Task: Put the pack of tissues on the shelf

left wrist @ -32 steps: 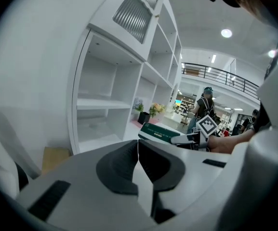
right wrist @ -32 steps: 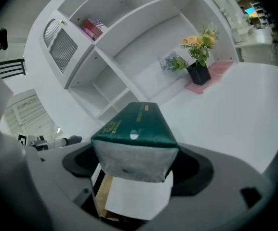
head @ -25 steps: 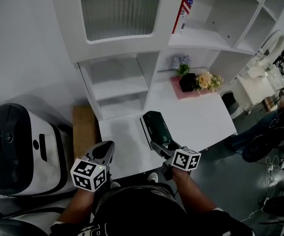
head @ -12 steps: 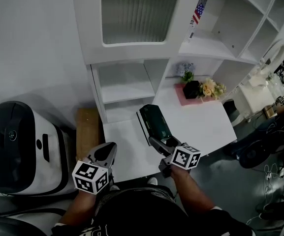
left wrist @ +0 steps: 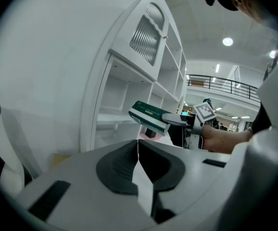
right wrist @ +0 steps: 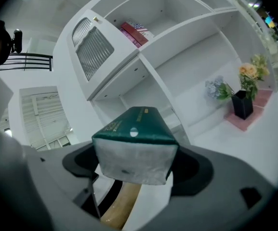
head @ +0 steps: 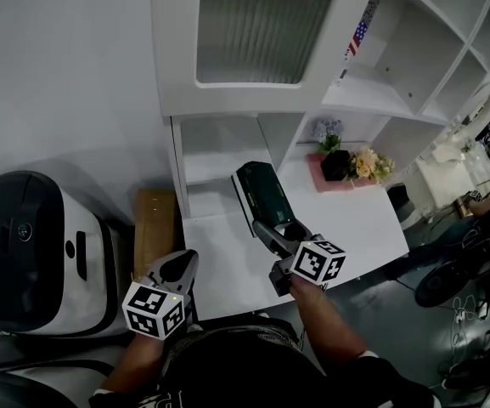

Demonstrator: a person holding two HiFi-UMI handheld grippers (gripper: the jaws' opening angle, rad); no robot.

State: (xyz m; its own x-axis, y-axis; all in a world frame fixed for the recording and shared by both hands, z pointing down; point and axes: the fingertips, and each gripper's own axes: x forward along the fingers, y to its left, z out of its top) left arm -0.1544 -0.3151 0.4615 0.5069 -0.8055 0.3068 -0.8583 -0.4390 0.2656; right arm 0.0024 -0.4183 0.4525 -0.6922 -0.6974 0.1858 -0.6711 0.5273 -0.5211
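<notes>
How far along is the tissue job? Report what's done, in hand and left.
Done: the right gripper is shut on the pack of tissues, lifted off the desk. In hand: the pack points toward the open shelf. Left: set it on the shelf and let go. The left gripper is shut, empty.

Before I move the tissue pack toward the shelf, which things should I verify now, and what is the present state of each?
1. Right hand-held gripper shut on the pack of tissues: ok.
2. Open shelf compartment ahead of the pack holds nothing: ok.
3. Pack resting on the shelf: not ok, it is held above the table.
4. Left hand-held gripper shut, empty, low and aside from the path: ok.
5. Flower pot off to the right side: ok.
6. Pack fits the compartment height: cannot tell.
</notes>
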